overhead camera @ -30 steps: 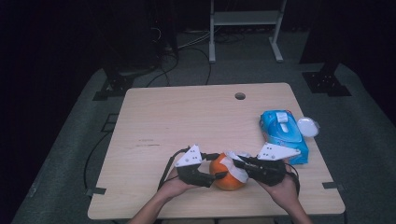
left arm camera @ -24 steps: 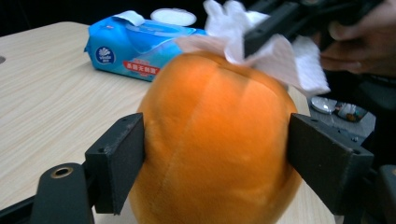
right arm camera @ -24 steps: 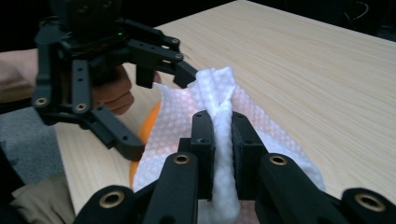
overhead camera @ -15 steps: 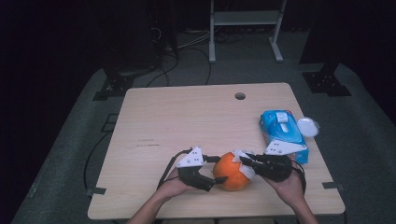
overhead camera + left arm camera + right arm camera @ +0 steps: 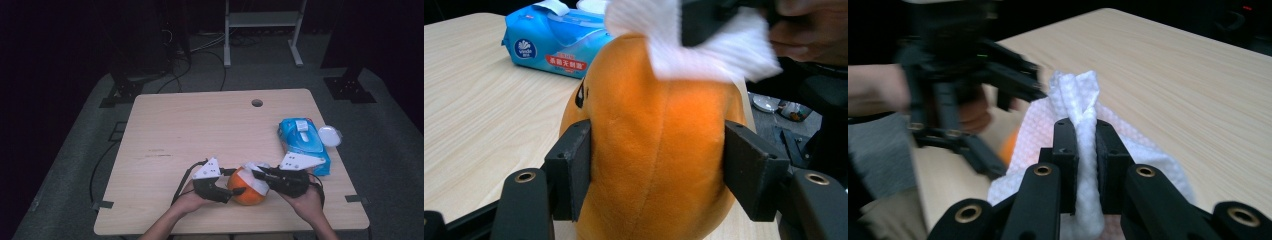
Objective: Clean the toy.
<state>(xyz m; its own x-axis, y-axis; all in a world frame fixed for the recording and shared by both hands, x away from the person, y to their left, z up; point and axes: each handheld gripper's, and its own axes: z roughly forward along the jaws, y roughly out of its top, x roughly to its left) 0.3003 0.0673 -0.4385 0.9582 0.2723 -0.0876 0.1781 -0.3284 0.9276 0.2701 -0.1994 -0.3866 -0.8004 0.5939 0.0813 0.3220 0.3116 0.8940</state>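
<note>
An orange plush toy (image 5: 248, 194) rests near the table's front edge, between the two hands. My left gripper (image 5: 235, 189) comes at it from the left. In the left gripper view its pads (image 5: 571, 170) press into both sides of the plush (image 5: 659, 150). The jaws have just been closing with the toy between them. My right gripper (image 5: 258, 175) reaches in from the right, shut on a bunched white wipe (image 5: 250, 174) that lies over the toy's top. The right gripper view shows the wipe (image 5: 1075, 95) pinched between the jaws of the right gripper (image 5: 1087, 165).
A blue packet of wet wipes (image 5: 302, 142) lies at the table's right edge, with a round white lid (image 5: 330, 135) beside it. The wooden table (image 5: 200, 130) has a cable hole (image 5: 257, 103) near its far edge. A dark floor with cables and stand legs surrounds it.
The left gripper's jaws spread around the plush toy, then closed on it. The right gripper with the wipe shifted slightly over the toy's top. Both hands stayed in place.
</note>
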